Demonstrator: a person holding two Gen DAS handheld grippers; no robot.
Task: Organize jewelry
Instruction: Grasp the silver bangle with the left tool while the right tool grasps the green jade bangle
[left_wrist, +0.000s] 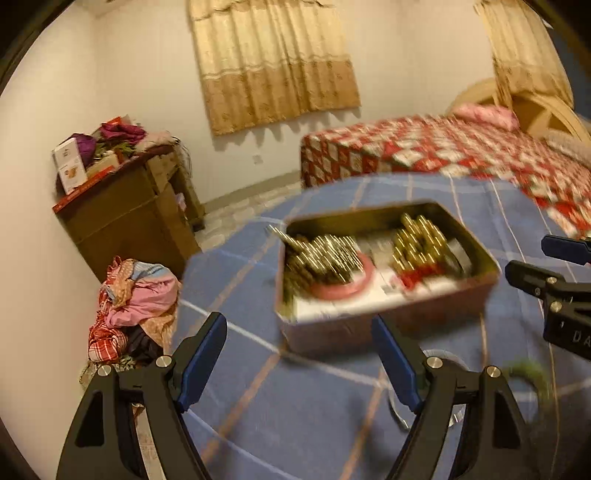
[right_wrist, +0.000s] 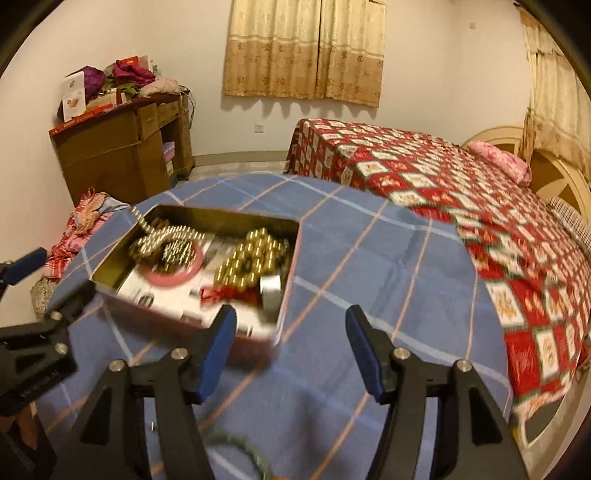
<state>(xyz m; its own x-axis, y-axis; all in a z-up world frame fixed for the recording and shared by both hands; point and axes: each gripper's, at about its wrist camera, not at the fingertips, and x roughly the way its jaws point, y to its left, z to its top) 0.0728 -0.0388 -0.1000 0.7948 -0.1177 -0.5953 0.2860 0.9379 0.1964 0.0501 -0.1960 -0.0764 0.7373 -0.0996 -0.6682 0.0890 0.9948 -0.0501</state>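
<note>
on blue cloth (right_wrist: 369, 266): tin (left_wrist: 476, 254) w/ gold beads (left_wrist: 417, 240), pink ring (right_wrist: 184, 275); l claw (left_wrist: 299, 358), r claw (right_wrist: 291, 350) released, empty.

Home bedroom, quilted bed (right_wrist: 461, 199), pink pillow (right_wrist: 500, 160), curtains (right_wrist: 306, 51), cluttered wooden dresser (right_wrist: 122, 144)

Black grippers (left_wrist: 299, 354) w/ blue pads, silver screws.
</note>
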